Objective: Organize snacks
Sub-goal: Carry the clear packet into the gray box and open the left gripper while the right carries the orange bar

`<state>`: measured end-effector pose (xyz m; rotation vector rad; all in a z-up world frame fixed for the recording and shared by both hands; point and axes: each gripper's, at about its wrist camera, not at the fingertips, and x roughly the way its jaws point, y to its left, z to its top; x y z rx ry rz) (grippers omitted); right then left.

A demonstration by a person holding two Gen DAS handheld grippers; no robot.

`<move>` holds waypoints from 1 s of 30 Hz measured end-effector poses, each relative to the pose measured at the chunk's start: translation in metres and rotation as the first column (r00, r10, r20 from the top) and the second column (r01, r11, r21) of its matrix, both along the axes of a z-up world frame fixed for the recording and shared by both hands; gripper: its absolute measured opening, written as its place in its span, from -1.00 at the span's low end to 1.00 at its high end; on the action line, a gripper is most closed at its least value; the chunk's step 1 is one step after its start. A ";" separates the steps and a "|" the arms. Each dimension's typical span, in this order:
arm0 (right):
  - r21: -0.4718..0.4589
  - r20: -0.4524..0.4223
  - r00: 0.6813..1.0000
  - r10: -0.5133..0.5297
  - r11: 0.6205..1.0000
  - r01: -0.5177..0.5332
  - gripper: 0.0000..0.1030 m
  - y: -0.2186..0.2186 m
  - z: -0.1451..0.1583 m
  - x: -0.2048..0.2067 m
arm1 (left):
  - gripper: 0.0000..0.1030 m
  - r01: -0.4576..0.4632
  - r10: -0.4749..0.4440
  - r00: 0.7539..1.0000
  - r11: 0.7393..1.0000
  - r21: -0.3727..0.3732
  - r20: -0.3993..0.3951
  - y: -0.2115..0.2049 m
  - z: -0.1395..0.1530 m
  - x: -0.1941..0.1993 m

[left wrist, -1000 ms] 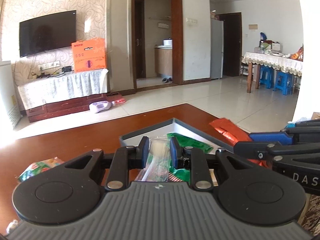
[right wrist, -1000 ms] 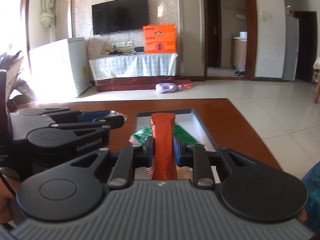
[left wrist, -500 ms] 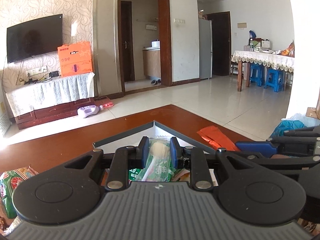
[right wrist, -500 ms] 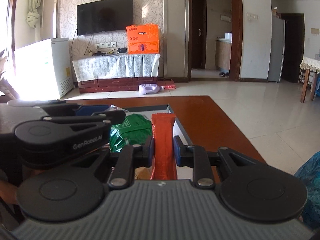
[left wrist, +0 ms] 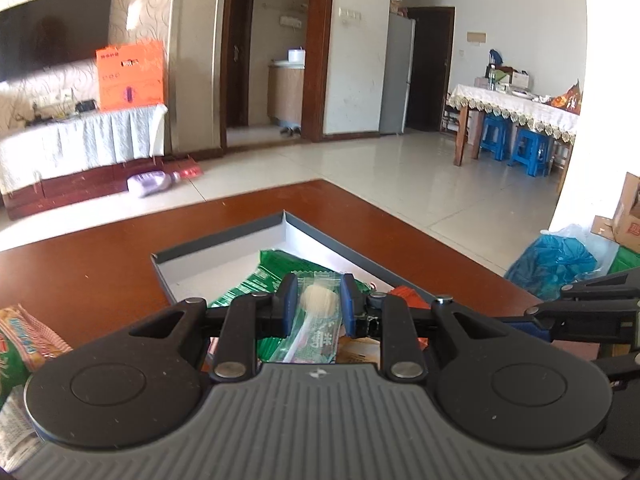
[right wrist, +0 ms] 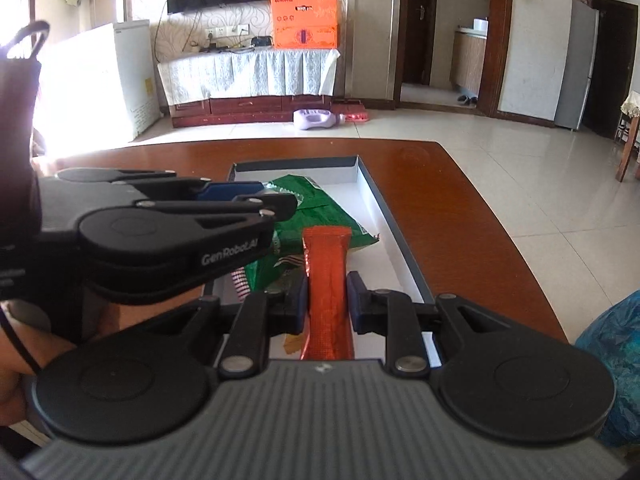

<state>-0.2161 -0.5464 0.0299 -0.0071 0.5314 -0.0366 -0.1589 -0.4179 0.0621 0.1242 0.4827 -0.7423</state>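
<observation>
A shallow grey box (left wrist: pixel 224 240) with a white inside sits on the brown table; it also shows in the right wrist view (right wrist: pixel 372 184). Green snack bags (right wrist: pixel 320 216) lie in it. My left gripper (left wrist: pixel 318 300) is shut on a clear-wrapped white snack (left wrist: pixel 316 320) over the box. My right gripper (right wrist: pixel 326 300) is shut on an orange snack bar (right wrist: pixel 326 280) over the box's near right part. The left gripper also shows at left in the right wrist view (right wrist: pixel 256 204), close beside the right one.
A red and green snack bag (left wrist: pixel 24 344) lies on the table (left wrist: pixel 100 264) left of the box. A blue plastic bag (left wrist: pixel 556 256) sits on the floor past the table's right edge. A TV stand and a dining table stand far off.
Both grippers have moved forward and lower over the box, each still holding its snack. The left view has swung to the left.
</observation>
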 end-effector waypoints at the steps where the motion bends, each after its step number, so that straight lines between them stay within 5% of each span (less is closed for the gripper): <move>1: -0.001 -0.004 1.000 -0.004 1.000 0.004 -0.53 -0.001 0.000 0.002 | -0.48 0.002 -0.002 1.000 1.000 0.000 -0.013 -0.002 -0.001 0.003; 12: -0.007 -0.028 1.000 0.005 1.000 -0.005 -0.53 -0.008 -0.009 0.013 | -0.47 -0.011 0.011 0.999 1.000 0.009 -0.034 -0.031 -0.018 0.029; 30: 0.015 -0.025 1.000 -0.010 1.000 0.011 -0.53 -0.010 -0.012 0.015 | -0.46 -0.047 0.044 0.998 0.997 0.056 0.048 -0.043 -0.023 0.069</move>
